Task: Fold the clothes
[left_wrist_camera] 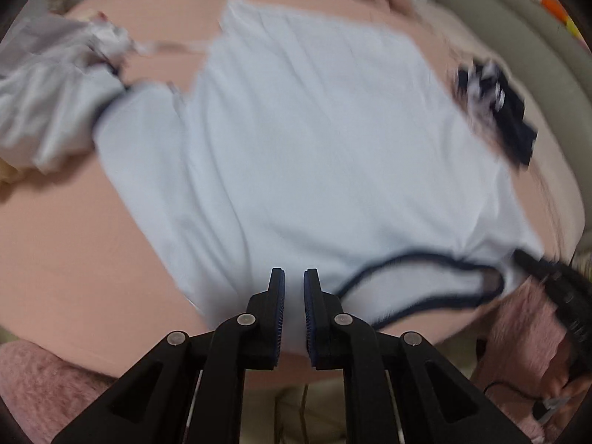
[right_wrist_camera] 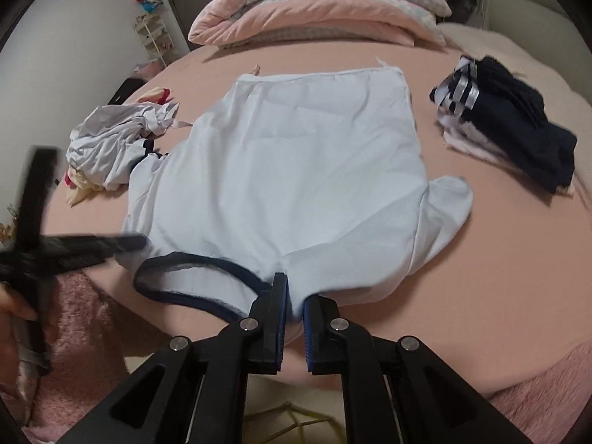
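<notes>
Down at the bottom centre of the right wrist view, the right gripper [right_wrist_camera: 295,292] has its two blue-padded fingers drawn close, pinching a fold of the pale blue T-shirt [right_wrist_camera: 296,170] at the shoulder, just right of the navy-trimmed neckline [right_wrist_camera: 192,277]. In the left wrist view the left gripper [left_wrist_camera: 294,277] sits low centre with its fingers near each other but a narrow gap between them; pale cloth lies behind that gap, and with the blur I cannot tell whether anything is caught (the whole left picture is smeared).

The T-shirt lies spread flat across the pink bedsheet [right_wrist_camera: 499,259], collar toward the lower edge of the frame and hem toward the top. One short sleeve [right_wrist_camera: 447,199] sticks out at centre right in the right view; the other sleeve reaches the left, touching a crumpled heap of pale lavender clothes [right_wrist_camera: 111,148] at centre left. At upper right, apart from the shirt, sits a stack of folded dark navy and striped garments [right_wrist_camera: 518,133].

The left gripper shows in the right view too, as a blurred black shape at lower left [right_wrist_camera: 142,242], its tip at the shirt's edge by the neckline. A folded pink quilt [right_wrist_camera: 314,11] lies along the top of the frame, and a fuzzy pink blanket [right_wrist_camera: 85,318] covers the bed's lower left edge.
</notes>
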